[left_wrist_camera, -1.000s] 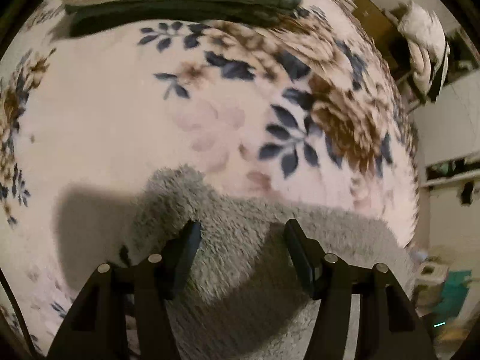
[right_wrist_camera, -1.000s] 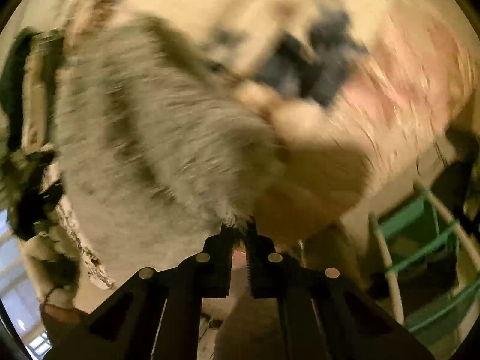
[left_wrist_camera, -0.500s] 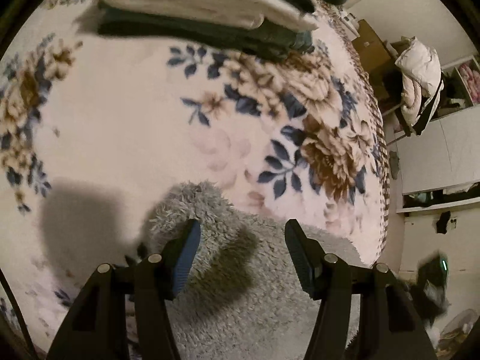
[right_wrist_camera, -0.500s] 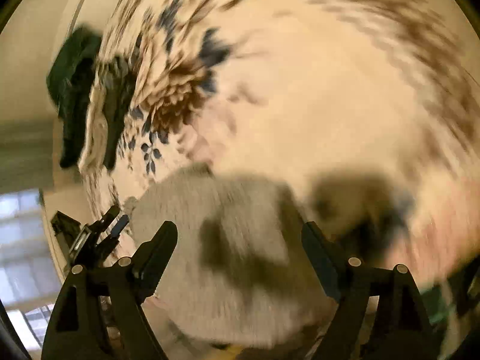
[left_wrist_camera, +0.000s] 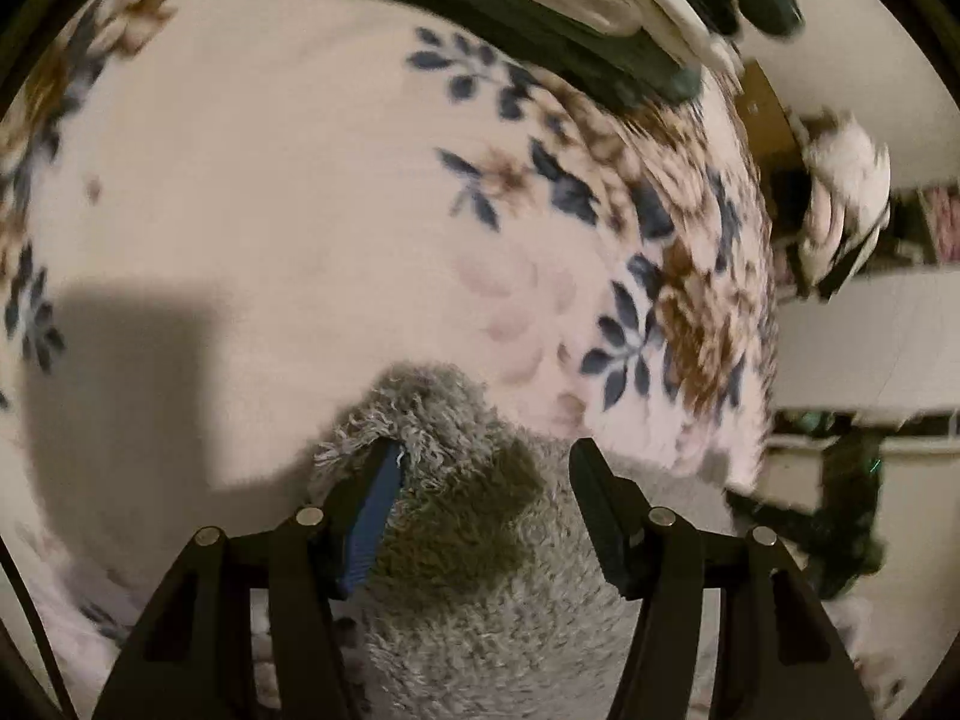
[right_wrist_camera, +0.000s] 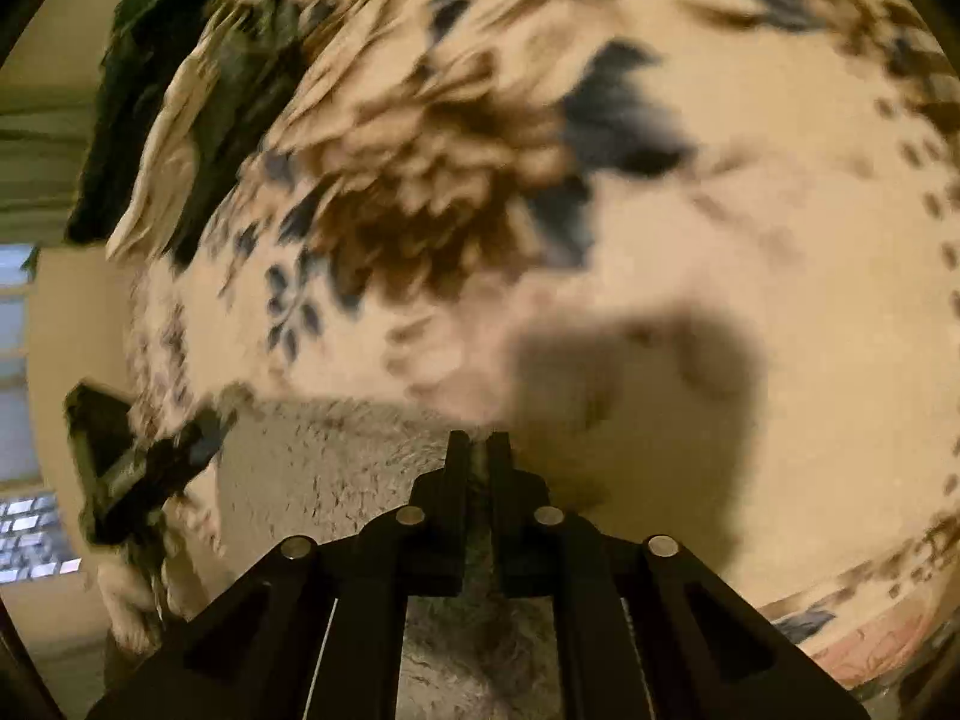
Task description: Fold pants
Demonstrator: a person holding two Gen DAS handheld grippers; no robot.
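Two hand-held grippers are working over a grey fleece pair of pants (left_wrist_camera: 480,570) that is lying on a floral blanket (left_wrist_camera: 270,210) spread over a bed. From the left wrist camera, the left hand-held gripper (left_wrist_camera: 480,462) is hovering with its jaws spread wide, one finger (left_wrist_camera: 372,510) pressing against a raised corner of the fleece and the other sitting apart above the fabric, gripping nothing. From the right wrist camera, the right hand-held gripper (right_wrist_camera: 478,444) is pinching the far edge of the pants (right_wrist_camera: 336,468), its fingers nearly meeting with a thin strip of fleece between them. At the far end of the blanket a stack of folded clothes (left_wrist_camera: 540,6), dark green and cream, is resting.
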